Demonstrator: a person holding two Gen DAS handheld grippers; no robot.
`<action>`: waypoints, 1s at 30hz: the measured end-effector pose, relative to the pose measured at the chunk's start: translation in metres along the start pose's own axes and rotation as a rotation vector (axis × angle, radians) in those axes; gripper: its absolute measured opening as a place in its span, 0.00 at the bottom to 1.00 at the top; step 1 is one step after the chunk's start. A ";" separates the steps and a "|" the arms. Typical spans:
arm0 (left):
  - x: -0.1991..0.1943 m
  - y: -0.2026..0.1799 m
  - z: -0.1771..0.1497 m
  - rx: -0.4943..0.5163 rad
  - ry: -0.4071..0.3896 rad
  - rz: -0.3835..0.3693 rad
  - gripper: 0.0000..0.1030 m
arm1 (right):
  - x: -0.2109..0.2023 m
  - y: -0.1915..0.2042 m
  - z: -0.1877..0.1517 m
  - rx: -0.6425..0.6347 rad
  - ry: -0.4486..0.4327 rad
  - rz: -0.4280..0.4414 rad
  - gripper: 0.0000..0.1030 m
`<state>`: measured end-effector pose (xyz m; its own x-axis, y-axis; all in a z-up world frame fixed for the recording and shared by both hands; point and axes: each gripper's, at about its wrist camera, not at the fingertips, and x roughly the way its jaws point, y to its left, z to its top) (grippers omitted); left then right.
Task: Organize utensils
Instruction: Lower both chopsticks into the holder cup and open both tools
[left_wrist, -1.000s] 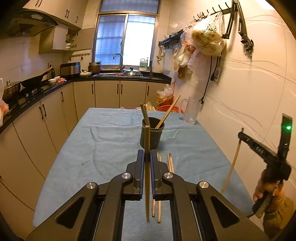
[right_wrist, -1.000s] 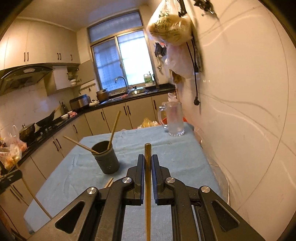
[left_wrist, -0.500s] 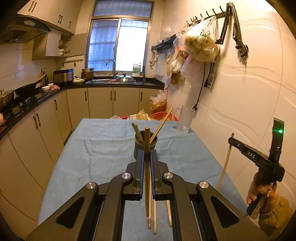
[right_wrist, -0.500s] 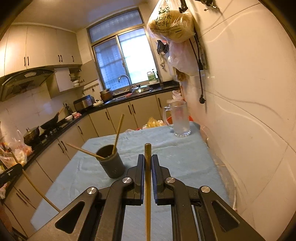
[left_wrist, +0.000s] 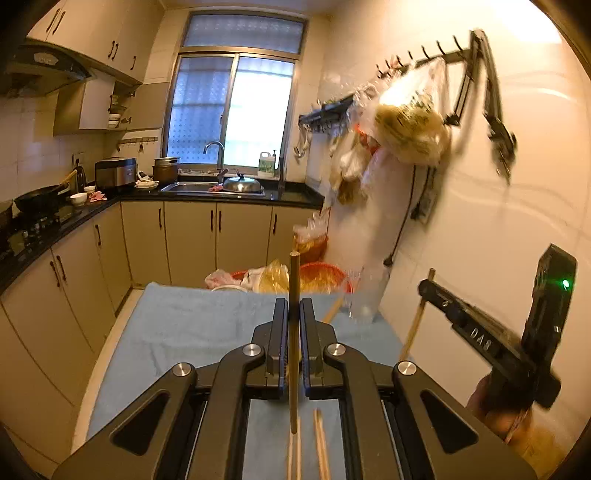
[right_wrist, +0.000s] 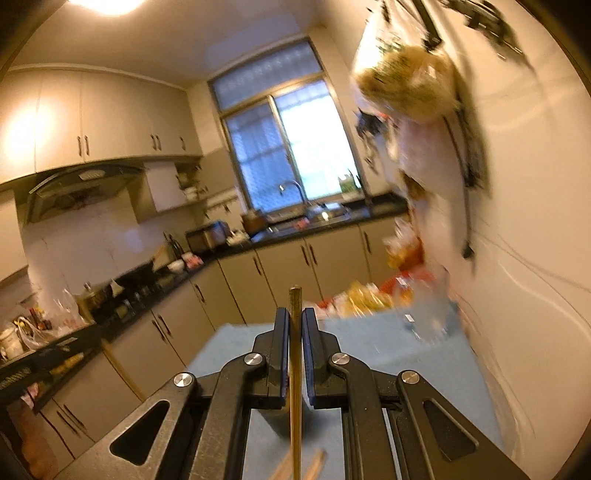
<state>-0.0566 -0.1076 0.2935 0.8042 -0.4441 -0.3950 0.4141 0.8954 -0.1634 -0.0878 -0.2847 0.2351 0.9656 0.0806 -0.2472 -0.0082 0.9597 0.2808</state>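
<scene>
My left gripper (left_wrist: 293, 308) is shut on a wooden chopstick (left_wrist: 294, 273) that stands upright between its pads, above the blue-cloth table (left_wrist: 192, 325). Loose chopsticks (left_wrist: 320, 443) lie on the cloth below it. A slanted chopstick tip (left_wrist: 332, 311) pokes out beside the right finger; the dark cup is hidden behind the gripper. A hand at the right holds my right gripper (left_wrist: 425, 287), which carries a second chopstick (left_wrist: 415, 321). In the right wrist view, that gripper (right_wrist: 295, 314) is shut on its upright chopstick (right_wrist: 295, 299). Chopstick ends (right_wrist: 317, 458) show low down.
A blurred glass mug (left_wrist: 365, 295) stands at the table's far right by the wall, also seen as the mug (right_wrist: 428, 314). Red baskets and bags (left_wrist: 314, 275) sit beyond the far edge. Plastic bags (left_wrist: 410, 136) hang on the right wall. Cabinets line the left.
Both grippers have risen, each still holding its chopstick, and both views now tilt up. The dark cup has dropped out of sight behind the gripper bodies. The picture is blurred by motion.
</scene>
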 end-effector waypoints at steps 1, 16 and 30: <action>0.006 0.001 0.006 -0.008 -0.008 0.002 0.05 | 0.007 0.007 0.006 -0.006 -0.018 0.007 0.07; 0.132 0.025 0.032 -0.047 0.023 0.115 0.05 | 0.122 0.025 0.018 -0.021 -0.120 -0.029 0.08; 0.139 0.043 0.013 -0.091 0.079 0.107 0.17 | 0.162 0.016 -0.017 -0.026 0.032 -0.038 0.13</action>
<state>0.0784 -0.1315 0.2436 0.8041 -0.3450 -0.4841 0.2847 0.9384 -0.1959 0.0645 -0.2518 0.1839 0.9566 0.0520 -0.2868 0.0212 0.9689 0.2465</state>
